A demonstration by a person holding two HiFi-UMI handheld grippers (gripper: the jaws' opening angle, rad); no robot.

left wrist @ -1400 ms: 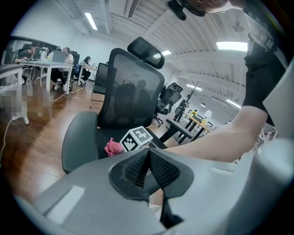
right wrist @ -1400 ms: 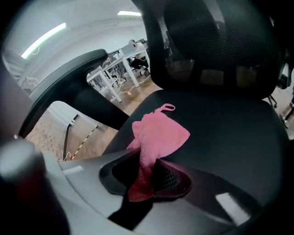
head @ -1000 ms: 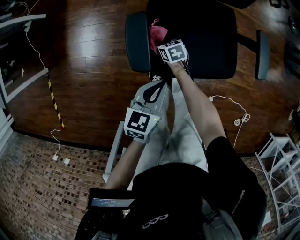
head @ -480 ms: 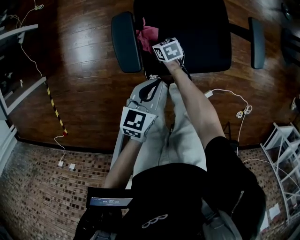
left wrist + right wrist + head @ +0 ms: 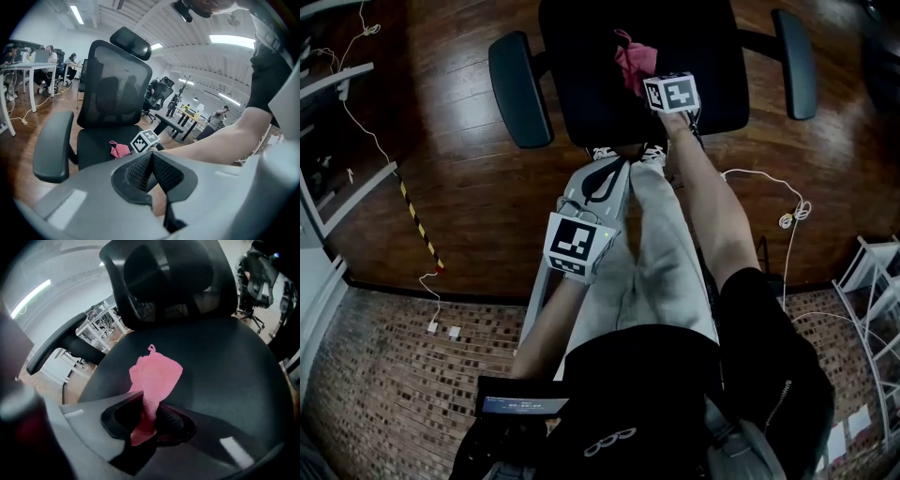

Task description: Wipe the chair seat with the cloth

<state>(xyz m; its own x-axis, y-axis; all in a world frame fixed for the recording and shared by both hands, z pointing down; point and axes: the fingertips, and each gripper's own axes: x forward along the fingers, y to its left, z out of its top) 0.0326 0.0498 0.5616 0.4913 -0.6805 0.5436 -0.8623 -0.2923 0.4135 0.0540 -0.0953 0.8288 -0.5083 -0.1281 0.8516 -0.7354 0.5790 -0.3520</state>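
The black office chair seat (image 5: 591,94) lies ahead of me at the top of the head view. On it rests a crumpled pink cloth (image 5: 634,64), pinched at its near end by my right gripper (image 5: 654,81). The right gripper view shows the cloth (image 5: 157,373) spreading over the seat (image 5: 225,366) from between the shut jaws of that gripper (image 5: 149,417). My left gripper (image 5: 602,187) hangs back over the person's legs, off the chair. Its jaws (image 5: 151,161) meet with nothing between them, and beyond them are the cloth (image 5: 120,149) and the seat (image 5: 96,143).
Armrests flank the seat at left (image 5: 518,89) and right (image 5: 794,64). The mesh backrest (image 5: 173,277) rises behind it. A white cable (image 5: 773,202) and a yellow-black strip (image 5: 417,220) lie on the wood floor. A white rack (image 5: 874,300) stands at right.
My right gripper has dragged the pink cloth rightward across the seat, from beside the left armrest to the seat's middle. The left gripper has stayed where it was.
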